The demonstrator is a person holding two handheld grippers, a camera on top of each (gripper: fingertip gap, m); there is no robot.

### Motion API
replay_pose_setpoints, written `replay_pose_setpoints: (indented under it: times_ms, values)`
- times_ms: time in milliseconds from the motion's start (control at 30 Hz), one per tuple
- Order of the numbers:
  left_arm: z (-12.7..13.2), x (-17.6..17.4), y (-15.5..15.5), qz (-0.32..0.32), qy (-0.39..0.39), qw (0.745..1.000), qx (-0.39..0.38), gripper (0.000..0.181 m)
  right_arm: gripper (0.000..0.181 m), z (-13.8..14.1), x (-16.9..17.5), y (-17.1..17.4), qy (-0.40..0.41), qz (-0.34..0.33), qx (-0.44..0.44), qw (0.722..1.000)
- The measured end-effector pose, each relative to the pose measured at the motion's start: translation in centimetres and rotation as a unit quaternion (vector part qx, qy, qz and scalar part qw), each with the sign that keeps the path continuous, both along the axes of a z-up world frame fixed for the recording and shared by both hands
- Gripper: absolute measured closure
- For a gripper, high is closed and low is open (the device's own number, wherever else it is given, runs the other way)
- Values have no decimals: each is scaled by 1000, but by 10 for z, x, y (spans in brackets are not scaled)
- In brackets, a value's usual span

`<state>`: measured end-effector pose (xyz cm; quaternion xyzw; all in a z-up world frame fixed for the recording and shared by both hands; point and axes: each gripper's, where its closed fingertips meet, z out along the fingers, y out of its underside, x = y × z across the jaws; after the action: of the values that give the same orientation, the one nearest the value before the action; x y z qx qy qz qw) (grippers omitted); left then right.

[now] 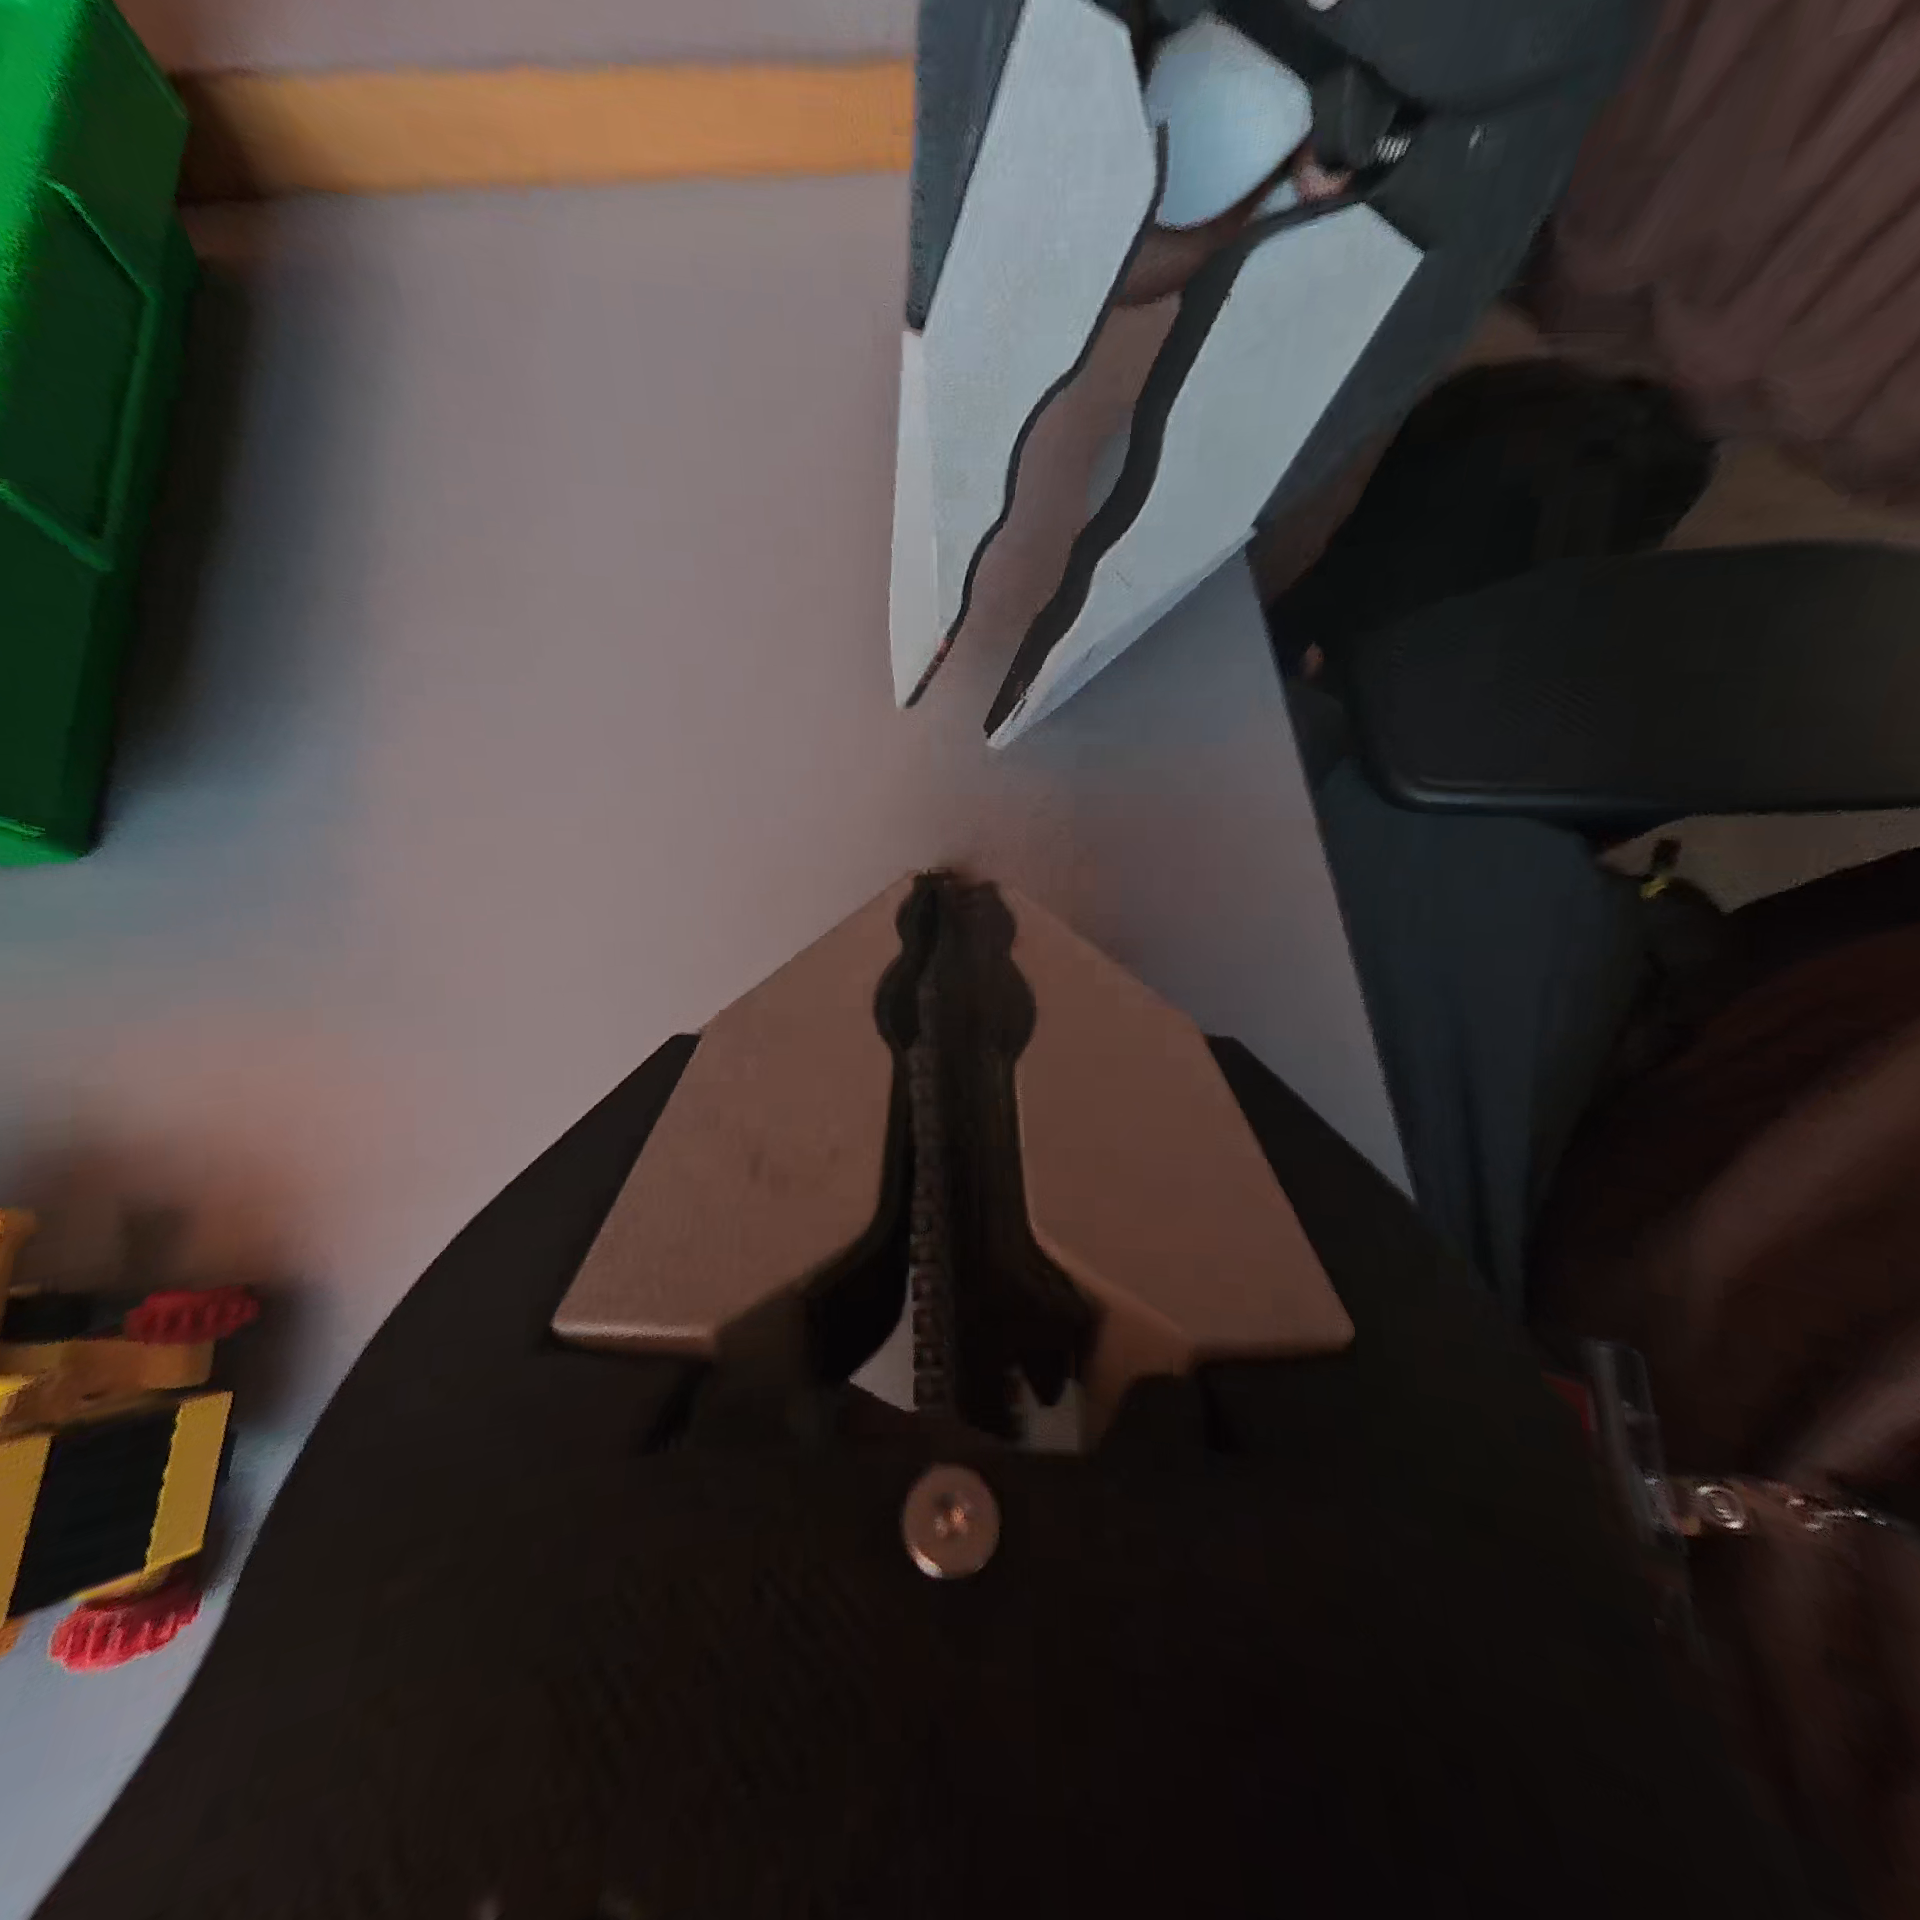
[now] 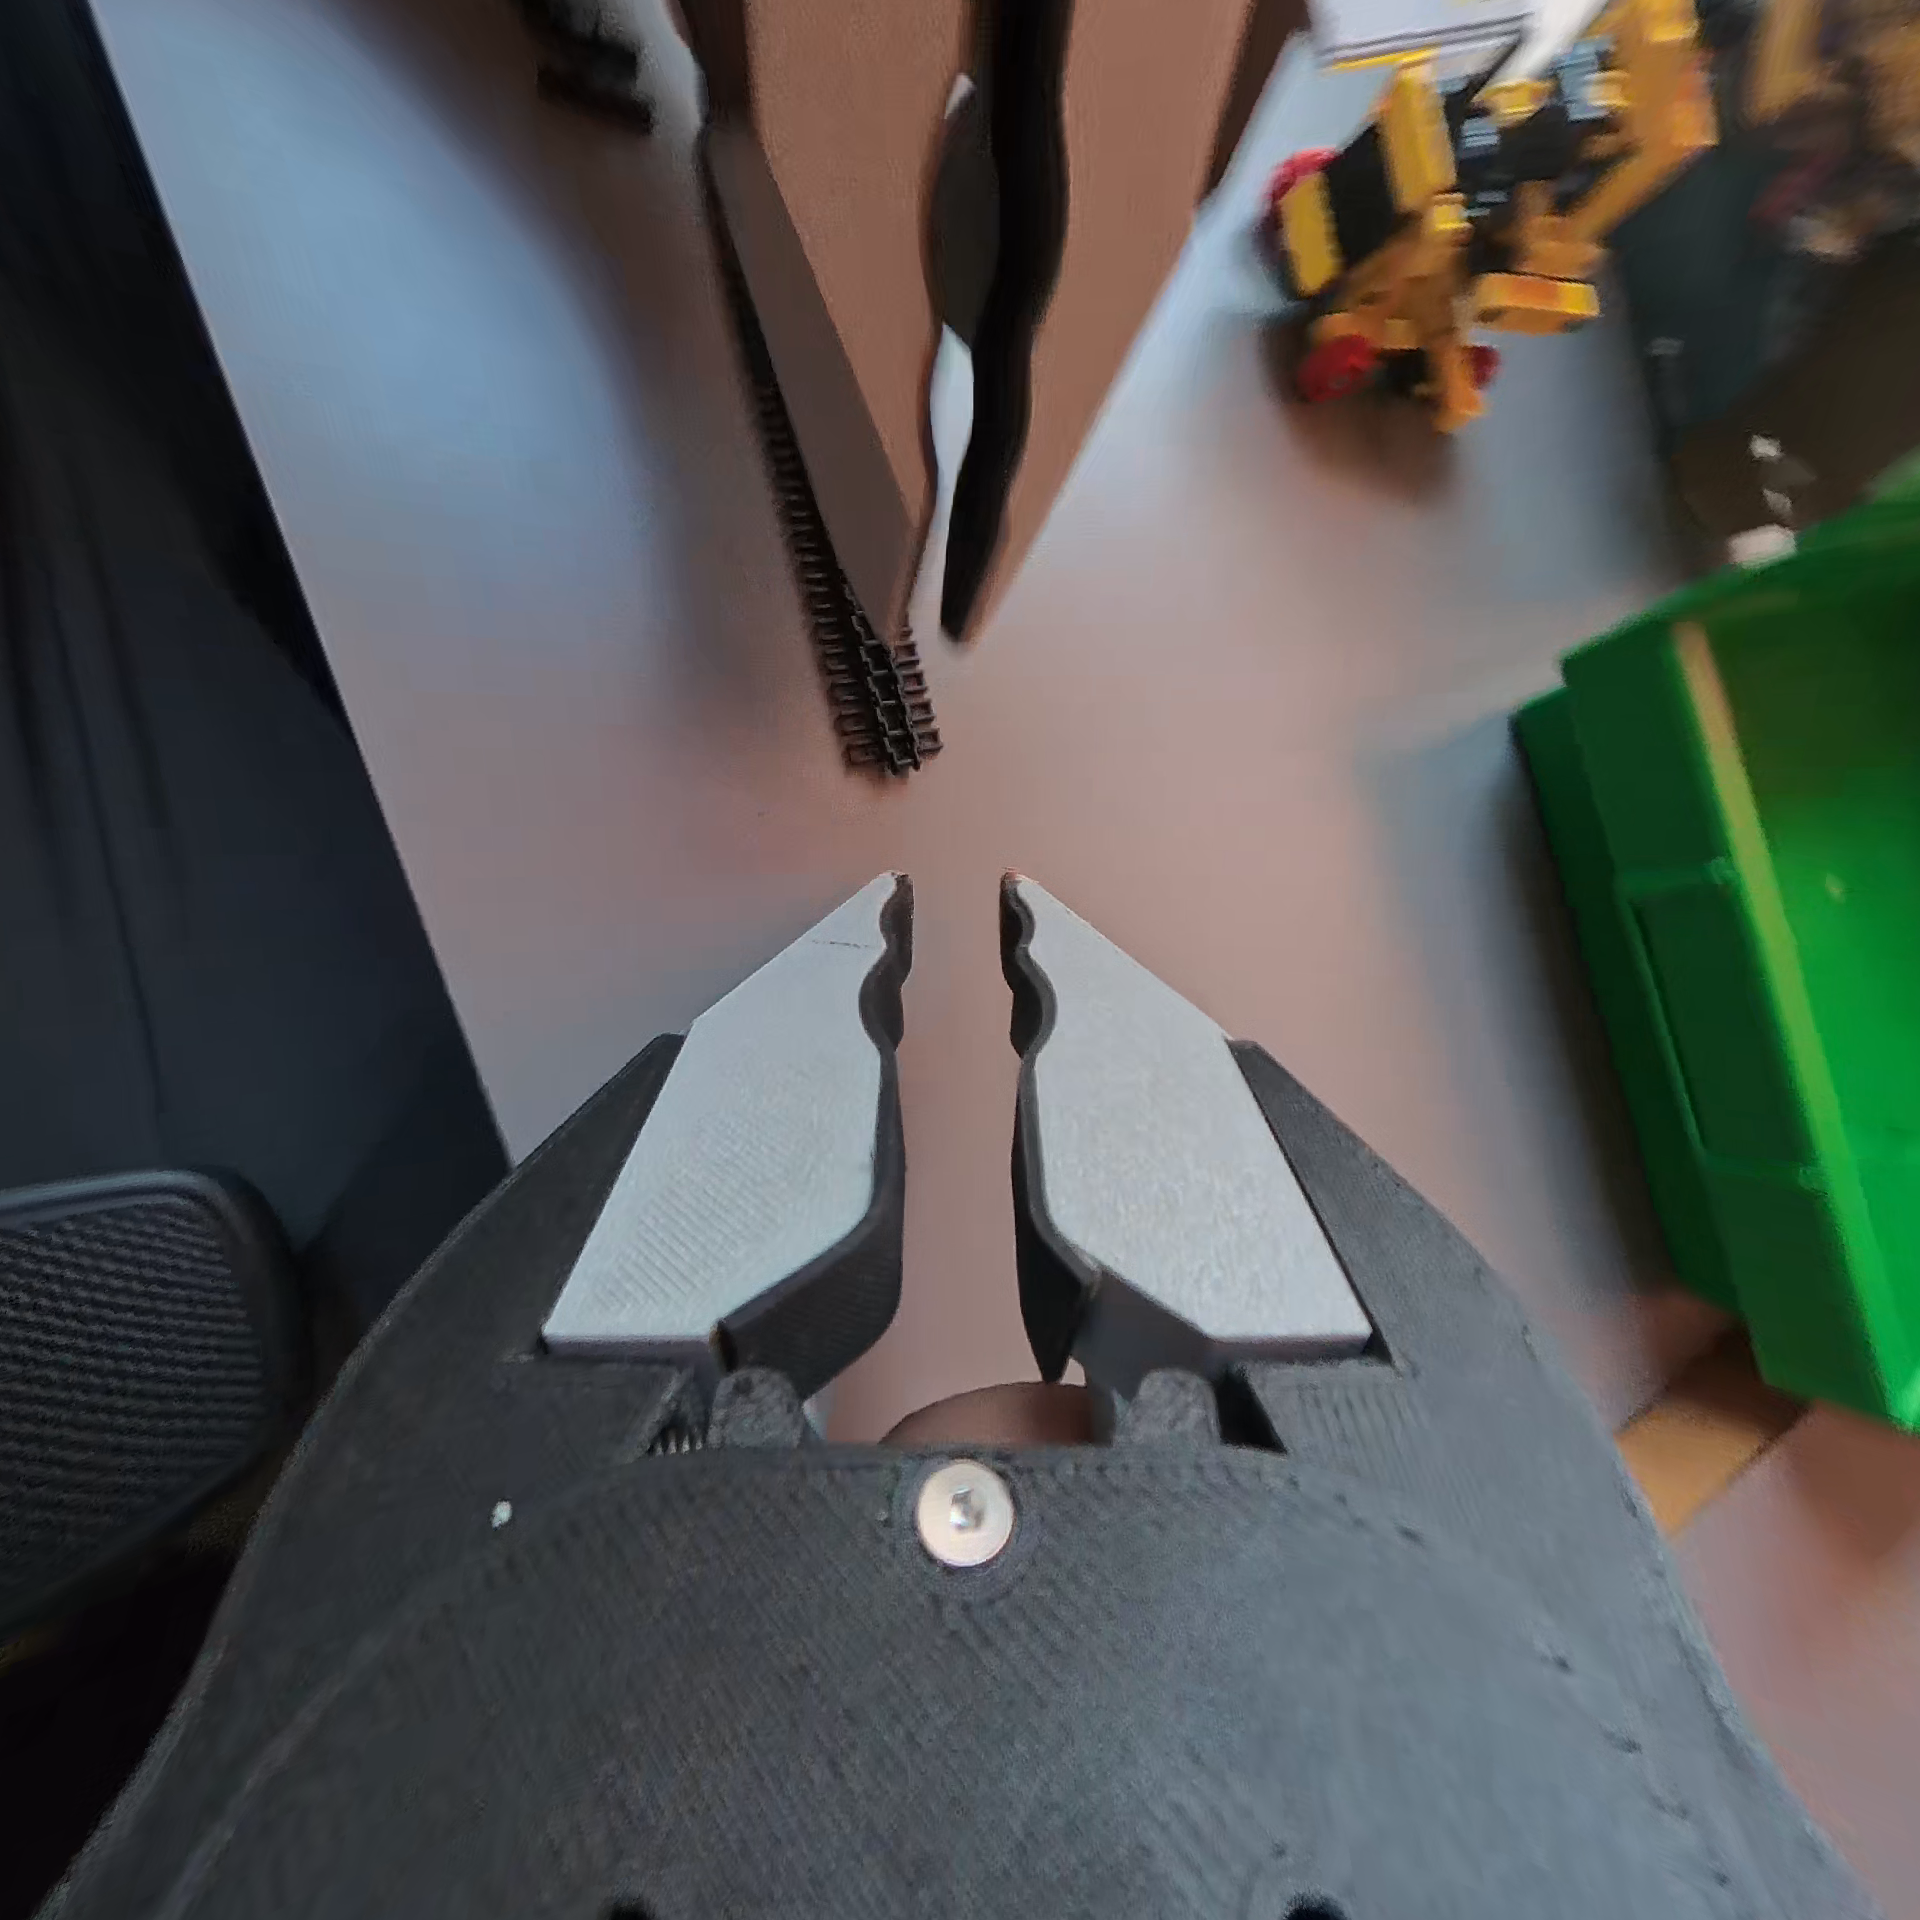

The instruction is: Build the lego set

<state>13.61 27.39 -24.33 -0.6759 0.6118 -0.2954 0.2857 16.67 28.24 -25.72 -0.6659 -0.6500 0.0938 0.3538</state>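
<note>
My left gripper [image 1: 940, 883] is shut on a black lego track chain [image 1: 938, 1247] that runs back between its brown fingers. In the right wrist view the left gripper [image 2: 930, 623] points toward the camera, and the chain [image 2: 883, 707] pokes out past its tips and trails along one finger. My right gripper [image 2: 956, 894], with grey fingers, is a little open and empty. It faces the left gripper tip to tip with a short gap, just above the table, and also shows in the left wrist view [image 1: 961, 717]. A yellow and black lego vehicle [image 2: 1455, 229] with red wheels stands on the table [image 1: 520, 623].
A green plastic bin [image 2: 1766, 987] stands on the table and also shows in the left wrist view [image 1: 73, 416]. The lego vehicle [image 1: 94, 1455] is at the lower left there. The table edge and a black chair armrest [image 1: 1662, 686] lie to the right. There is about 4 cm between the tips of the two grippers. The left tips stand about 15 cm off the lego vehicle [image 1: 94, 1455]. It turns up in the right wrist view [image 2: 1363, 220] as well.
</note>
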Motion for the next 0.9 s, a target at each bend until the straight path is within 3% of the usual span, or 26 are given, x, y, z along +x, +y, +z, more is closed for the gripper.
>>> replay_pose_setpoints:
  times_ms: [200,300,433,567,900]
  values:
    - [19,-24,15,49,-13,999,19,171,167,3,21,-10,45,-60,9,997]
    - [25,-52,7,52,2,998,28,171,167,11,28,-17,71,-82,19,994]
    - [10,-99,-15,46,59,997,30,172,167,11,34,-28,86,-90,25,992]
    - [-6,-125,-38,38,86,996,9,171,167,8,33,-39,99,-89,20,991]
    - [-23,-145,-45,58,99,993,11,168,168,12,35,-53,103,-90,35,990]
